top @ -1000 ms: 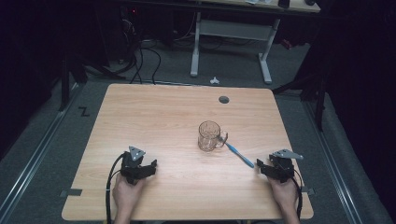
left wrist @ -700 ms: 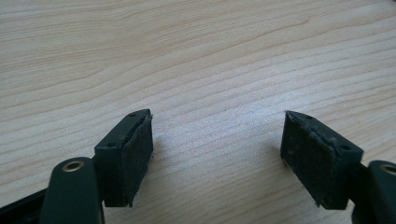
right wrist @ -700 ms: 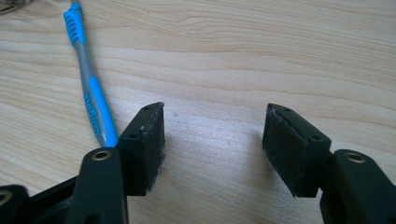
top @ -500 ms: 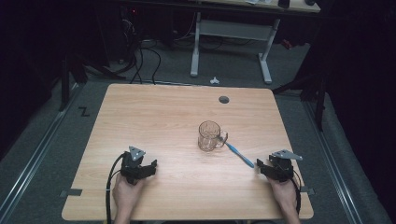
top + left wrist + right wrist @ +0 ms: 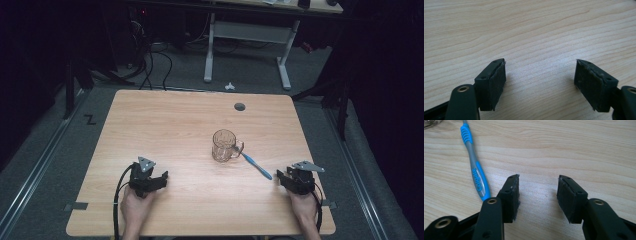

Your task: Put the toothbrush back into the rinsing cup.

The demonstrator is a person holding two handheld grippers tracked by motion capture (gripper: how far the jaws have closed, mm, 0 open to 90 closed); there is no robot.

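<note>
A clear glass mug (image 5: 223, 145) stands upright near the middle of the wooden table (image 5: 165, 125). A blue and grey toothbrush (image 5: 256, 165) (image 5: 475, 172) lies flat just right of the mug, its head by the handle and its tail toward my right gripper (image 5: 285, 179). That gripper (image 5: 537, 195) rests near the front right edge, open, nothing between its jaws; the toothbrush tail lies just left of its left jaw. My left gripper (image 5: 159, 181) (image 5: 540, 82) rests near the front left, open wide over bare wood.
A dark round cable hole (image 5: 240, 106) sits in the tabletop near its far edge. Beyond the table stand white desk legs (image 5: 210, 50) and loose cables (image 5: 150, 55) on the floor. A small white object (image 5: 229, 86) lies on the floor behind.
</note>
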